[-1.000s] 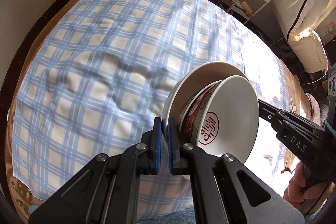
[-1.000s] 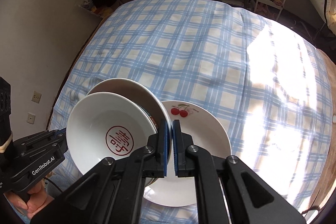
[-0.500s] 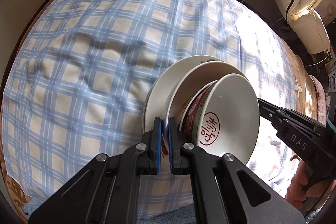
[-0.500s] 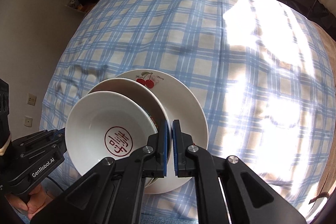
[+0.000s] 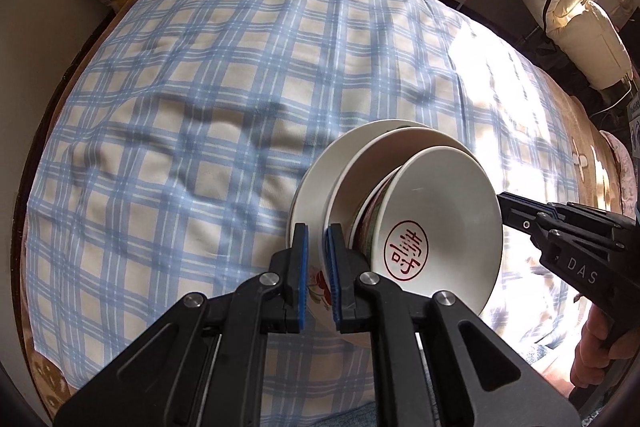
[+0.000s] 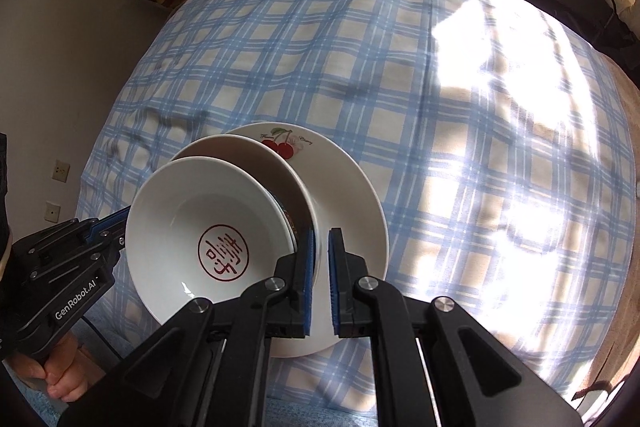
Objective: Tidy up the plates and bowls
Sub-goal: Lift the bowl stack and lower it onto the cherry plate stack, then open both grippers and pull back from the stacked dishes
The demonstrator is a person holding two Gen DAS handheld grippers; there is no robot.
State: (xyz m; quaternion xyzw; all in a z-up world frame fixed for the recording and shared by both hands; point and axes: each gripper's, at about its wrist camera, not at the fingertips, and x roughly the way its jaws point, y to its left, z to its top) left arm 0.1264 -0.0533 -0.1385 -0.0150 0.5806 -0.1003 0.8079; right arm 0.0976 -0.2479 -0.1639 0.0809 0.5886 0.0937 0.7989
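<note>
Now the stack is nearly done; the bowl with the red stamp [image 6: 208,231] and white dish [image 6: 276,179] sit on the cherry plate [image 6: 352,211], low and middle in both views, on the checked cloth [image 6: 360,67]; the left gripper [image 5: 316,271], just loosening, stands narrowly apart around the dish rim; the right gripper [image 6: 322,279] pinches its other edge; letting go is left.

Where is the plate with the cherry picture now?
The cherry plate lies at the bottom of the stack on the checked tablecloth, under the plain white plate and the red-stamped bowl.

I see glazed, glossy white ceramic on the bowl [image 6: 208,227] and the cherry plate [image 6: 352,211]. My grippers' fingers [image 5: 298,279] look like matt black plastic with blue rubbery pads. The checked tablecloth [image 5: 200,107] is soft, matt, wrinkled cloth.
</note>
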